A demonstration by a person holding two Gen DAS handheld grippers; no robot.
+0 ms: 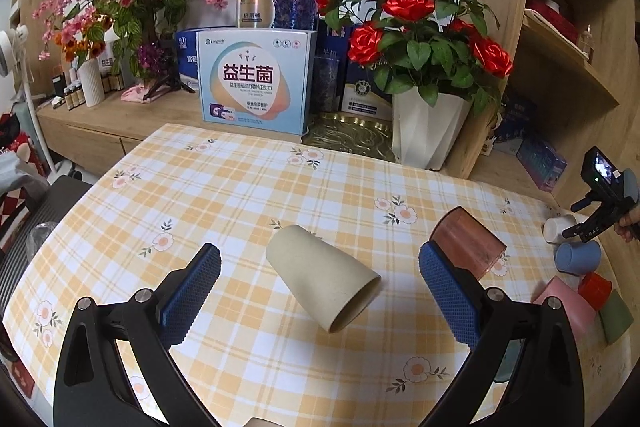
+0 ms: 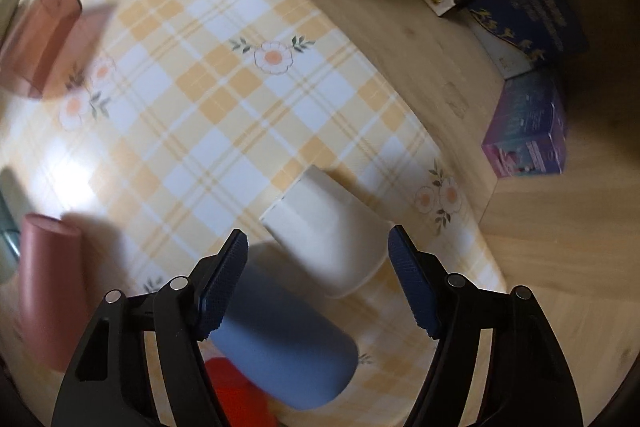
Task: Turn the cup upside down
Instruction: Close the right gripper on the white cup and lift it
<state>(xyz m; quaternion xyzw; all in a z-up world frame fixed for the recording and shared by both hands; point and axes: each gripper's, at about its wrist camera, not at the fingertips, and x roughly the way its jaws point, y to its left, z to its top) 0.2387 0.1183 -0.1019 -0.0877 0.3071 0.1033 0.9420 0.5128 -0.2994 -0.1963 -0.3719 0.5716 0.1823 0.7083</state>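
Observation:
A beige cup (image 1: 322, 277) lies on its side on the checked tablecloth (image 1: 224, 187), mouth toward me and to the right. My left gripper (image 1: 320, 267) is open, its blue pads on either side of the cup and apart from it. My right gripper (image 2: 318, 267) is open above a white cup (image 2: 332, 231) and a blue cup (image 2: 288, 343), both lying on their sides. The right gripper also shows in the left wrist view (image 1: 600, 203) at the far right, over the white cup (image 1: 558, 229) and blue cup (image 1: 578, 257).
A brown cup (image 1: 468, 241) lies behind my left gripper's right finger. Pink (image 1: 564, 307), red (image 1: 596, 289) and green (image 1: 616, 317) cups cluster at the right edge. A white pot of red roses (image 1: 428, 131), boxes (image 1: 256, 79) and wooden shelving (image 1: 560, 67) stand behind the table.

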